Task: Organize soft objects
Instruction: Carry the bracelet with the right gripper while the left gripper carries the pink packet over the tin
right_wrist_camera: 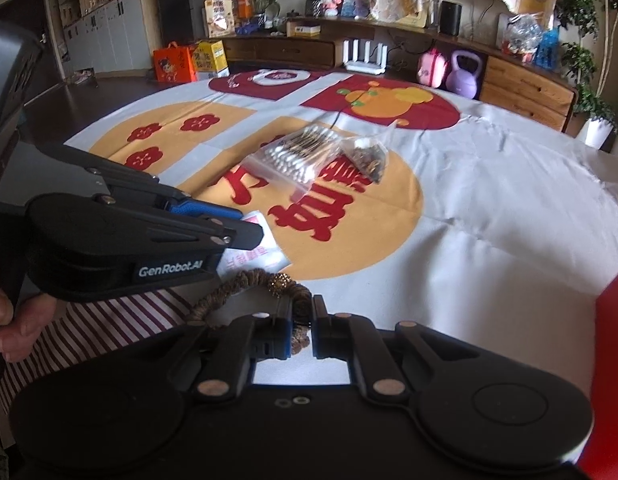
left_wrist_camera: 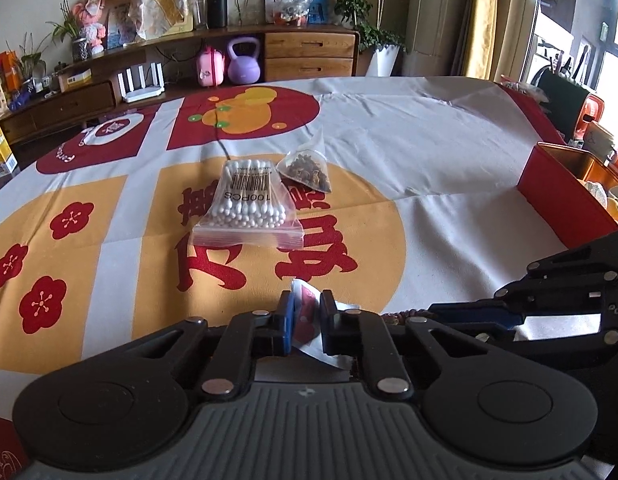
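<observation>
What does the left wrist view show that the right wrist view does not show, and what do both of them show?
Only the left wrist view: the left gripper head-on, shut on a white and red packet, and the open orange box at the right.

Only the right wrist view: the right gripper shut on a brown beaded bracelet, a striped cloth, and a person's fingers.

Both: the cotton swab bag, the tea bag, the patterned tablecloth.

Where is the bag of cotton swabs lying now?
In the left wrist view the bag of cotton swabs lies mid-table on the printed tablecloth, ahead of the left gripper, touching the tea bag on its right.
</observation>
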